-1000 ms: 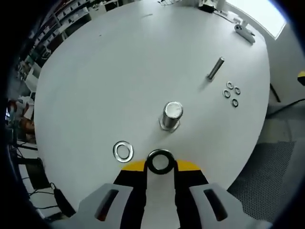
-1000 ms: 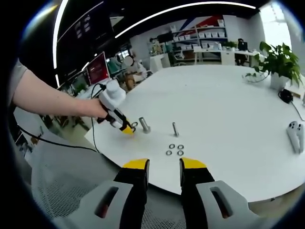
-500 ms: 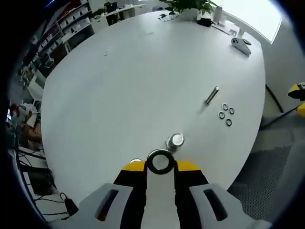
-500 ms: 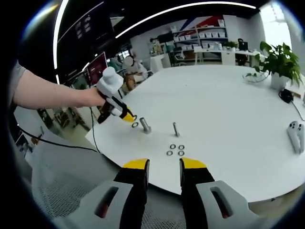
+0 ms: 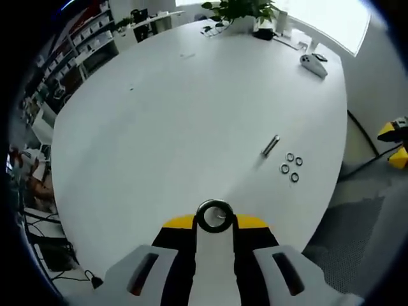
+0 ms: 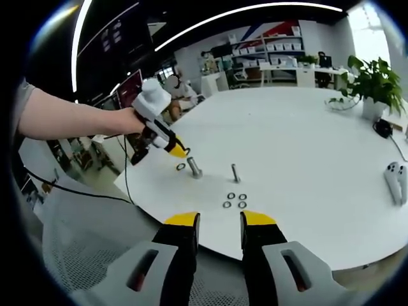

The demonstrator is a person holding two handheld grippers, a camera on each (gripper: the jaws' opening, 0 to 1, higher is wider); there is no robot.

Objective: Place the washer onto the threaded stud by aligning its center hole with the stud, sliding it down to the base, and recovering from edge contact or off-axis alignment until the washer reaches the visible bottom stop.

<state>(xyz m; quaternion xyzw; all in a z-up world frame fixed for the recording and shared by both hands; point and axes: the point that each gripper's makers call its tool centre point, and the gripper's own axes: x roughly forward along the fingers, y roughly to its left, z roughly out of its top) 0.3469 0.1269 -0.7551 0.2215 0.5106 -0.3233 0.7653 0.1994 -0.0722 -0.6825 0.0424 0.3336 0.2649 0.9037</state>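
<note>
Lifted up and away from the white table (image 6: 306, 146) since a second ago: left gripper (image 5: 215, 222) now well above the surface, with the washer (image 5: 213, 215) pinched between its yellow-tipped jaws right at the tips, hole facing the camera. Jaws closed down onto the ring, so holding it edge-on. Seen from the right gripper view, left gripper (image 6: 180, 153) up in the air near the table's near-left edge, held by a person's hand (image 6: 131, 121), tips pointing down toward the big threaded stud (image 6: 194, 168). Stud standing upright close to that edge; washer above and just to the left of its top, not on it yet, not touching. Hard to tell from the left gripper view where the stud sits, since the held ring and jaws cover that spot. One loose washer (image 6: 181, 167) lying flat on the tabletop just left of the stud's base. Thinner bolt (image 6: 234, 173) upright a bit further along the same edge, also visible as a small pin (image 5: 271, 146) toward the right edge in the left gripper view. Cluster of three small rings (image 6: 234, 200) lying flat near the front edge, just beside that thin bolt, same trio (image 5: 290, 167) in the left gripper view. Right gripper (image 6: 219, 223) off the table's near edge, jaws parted with a narrow gap, nothing between them.
</note>
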